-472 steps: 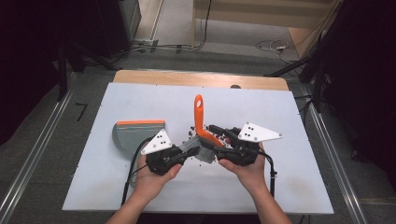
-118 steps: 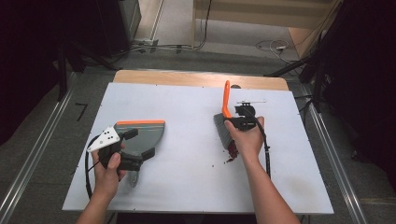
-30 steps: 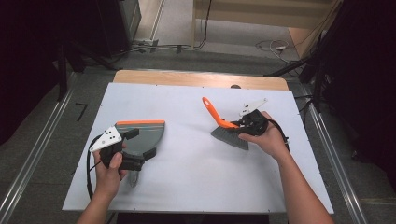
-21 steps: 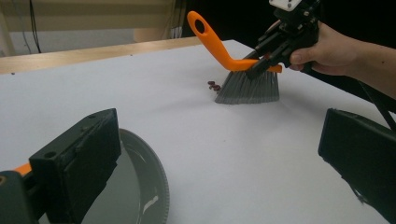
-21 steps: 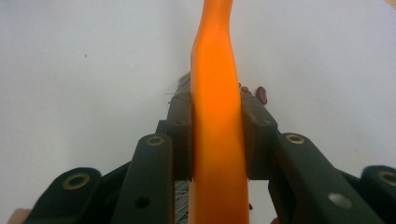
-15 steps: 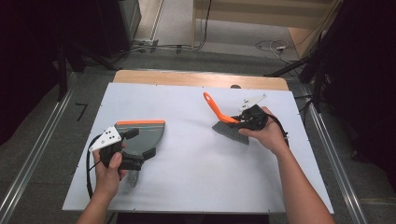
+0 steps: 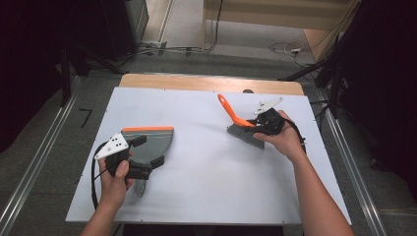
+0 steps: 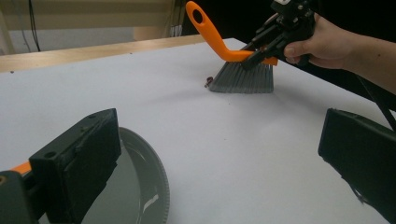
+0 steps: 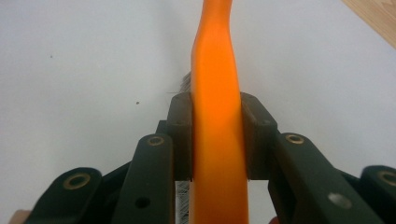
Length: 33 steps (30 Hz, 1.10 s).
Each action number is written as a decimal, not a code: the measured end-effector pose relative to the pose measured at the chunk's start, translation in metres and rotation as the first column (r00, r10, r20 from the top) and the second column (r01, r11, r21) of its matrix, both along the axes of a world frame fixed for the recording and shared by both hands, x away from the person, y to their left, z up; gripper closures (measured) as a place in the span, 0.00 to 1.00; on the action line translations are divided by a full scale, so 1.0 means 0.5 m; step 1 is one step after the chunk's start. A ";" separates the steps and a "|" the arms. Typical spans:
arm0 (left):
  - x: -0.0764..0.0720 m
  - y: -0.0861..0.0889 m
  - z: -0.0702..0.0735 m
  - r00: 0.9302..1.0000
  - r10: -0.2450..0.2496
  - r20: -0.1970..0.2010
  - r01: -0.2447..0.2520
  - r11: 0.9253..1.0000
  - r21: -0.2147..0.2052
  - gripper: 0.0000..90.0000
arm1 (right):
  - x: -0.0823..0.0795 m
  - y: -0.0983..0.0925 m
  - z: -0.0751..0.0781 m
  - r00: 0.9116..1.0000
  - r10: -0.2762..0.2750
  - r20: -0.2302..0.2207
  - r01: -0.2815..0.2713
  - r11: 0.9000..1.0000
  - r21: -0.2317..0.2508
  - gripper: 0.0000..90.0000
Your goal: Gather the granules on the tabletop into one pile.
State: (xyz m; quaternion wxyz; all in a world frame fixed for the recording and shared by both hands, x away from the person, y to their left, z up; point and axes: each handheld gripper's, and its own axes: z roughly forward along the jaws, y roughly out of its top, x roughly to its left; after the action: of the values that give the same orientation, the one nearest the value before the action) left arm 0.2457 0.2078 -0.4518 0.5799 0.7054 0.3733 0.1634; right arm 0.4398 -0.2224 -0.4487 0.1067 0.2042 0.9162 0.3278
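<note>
Orange-handled brush (image 7: 239, 124) is now down on the desk (image 7: 206, 196): about four seconds back it stood nearly upright in the right hand-held gripper (image 7: 263, 124), handle pointing up; a second ago it was already tipped over toward the dustpan, and since then it has barely shifted. Grey bristles (image 8: 242, 78) rest on the white surface, handle slanting up and away from the dustpan. Reading: the lift-and-carry is over and the sweeping stroke is set up, not yet run. Right hand-held gripper is clenched on the brush handle just above the bristle block; the right gripper view has both pads (image 9: 180, 135) pressed flat against the orange handle (image 9: 217, 121), no gap on either side. A small dark speck of debris (image 8: 208, 82) lies on the desk touching or just beside the bristle edge, on the dustpan side of the brush, so the brush sits behind it for a push that way. Dustpan (image 7: 150, 145), grey with an orange strip along its far edge, lies well apart from the brush across bare desk. Left hand-held gripper (image 7: 140, 155) hangs over the dustpan's near part, its jaws standing wide, one to each side in the left gripper view with the pan's grey rim (image 8: 149, 172) under the nearer one; nothing pinched between them as far as I can tell. Left hand has not moved the pan over the last few seconds.
</note>
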 end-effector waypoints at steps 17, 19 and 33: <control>0.001 -0.001 0.000 1.000 0.002 -0.003 -0.002 1.000 0.002 0.00 | -0.034 0.041 0.046 0.995 -0.098 0.005 0.098 0.992 0.076 0.76; 0.001 0.000 0.000 1.000 0.002 -0.003 -0.002 1.000 0.004 0.00 | -0.034 0.062 0.044 0.990 -0.138 -0.021 0.139 0.986 0.095 0.76; -0.001 0.006 0.001 1.000 0.002 0.001 -0.002 1.000 -0.005 0.00 | 0.007 0.077 -0.008 0.826 -0.492 -0.275 0.535 0.838 0.107 0.76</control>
State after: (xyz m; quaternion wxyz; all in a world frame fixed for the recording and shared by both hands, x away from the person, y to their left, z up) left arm 0.2452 0.2106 -0.4514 0.5815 0.7036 0.3743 0.1635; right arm 0.4436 -0.1839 -0.4529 0.0622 0.4901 0.7996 0.3413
